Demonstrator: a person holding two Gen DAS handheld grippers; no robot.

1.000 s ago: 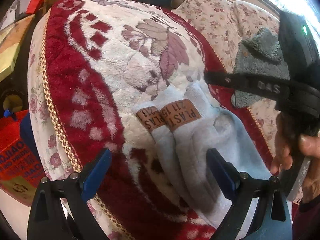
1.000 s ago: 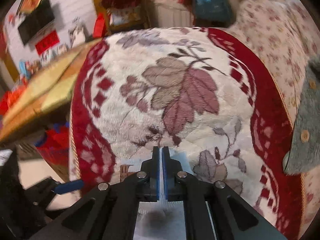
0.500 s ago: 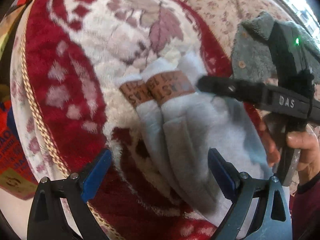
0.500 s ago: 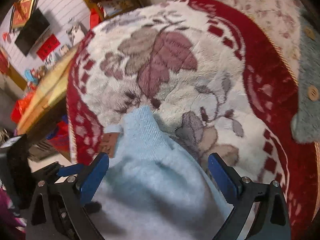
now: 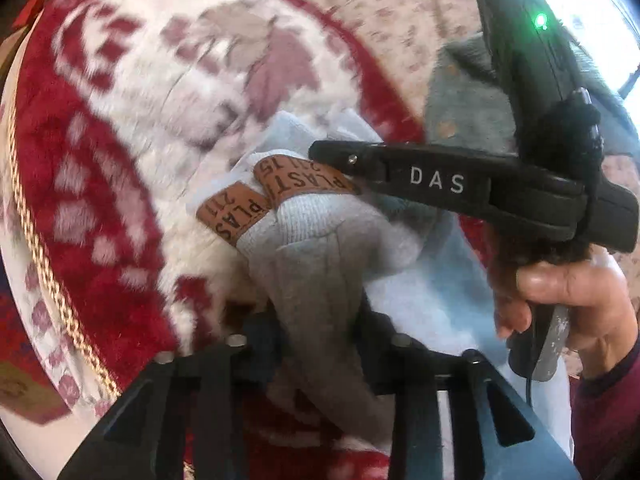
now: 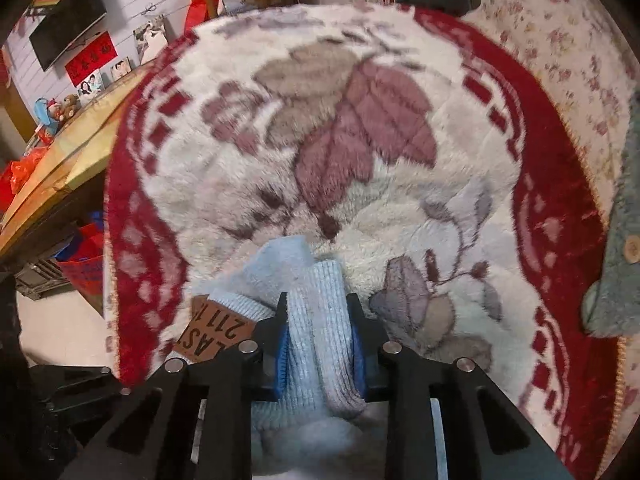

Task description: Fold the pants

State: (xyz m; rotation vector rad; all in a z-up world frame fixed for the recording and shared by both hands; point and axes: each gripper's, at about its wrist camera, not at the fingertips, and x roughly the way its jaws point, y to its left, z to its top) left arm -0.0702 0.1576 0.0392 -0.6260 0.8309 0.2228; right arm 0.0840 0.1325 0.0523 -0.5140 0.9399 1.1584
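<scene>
Nearest the left wrist camera, the left tool [image 5: 320, 332] is seen with its jaws just closed onto a bunched fold of the pale blue pants [image 5: 320, 280], the fabric pinched between them. In the right wrist view, the right tool [image 6: 320, 344] is likewise shown freshly closed, its blue pads [image 6: 282, 354] pressed against a ribbed cuff of the same garment. Just beyond the grips, two brown printed labels [image 5: 256, 204] are seen on the cuffs. The pants are spread on a plush red-and-white floral blanket [image 6: 360, 140]. Farther right, a grey buttoned garment [image 6: 616, 264] is visible at the blanket's edge. The right tool's handle is gripped by a hand [image 5: 568, 304].
</scene>
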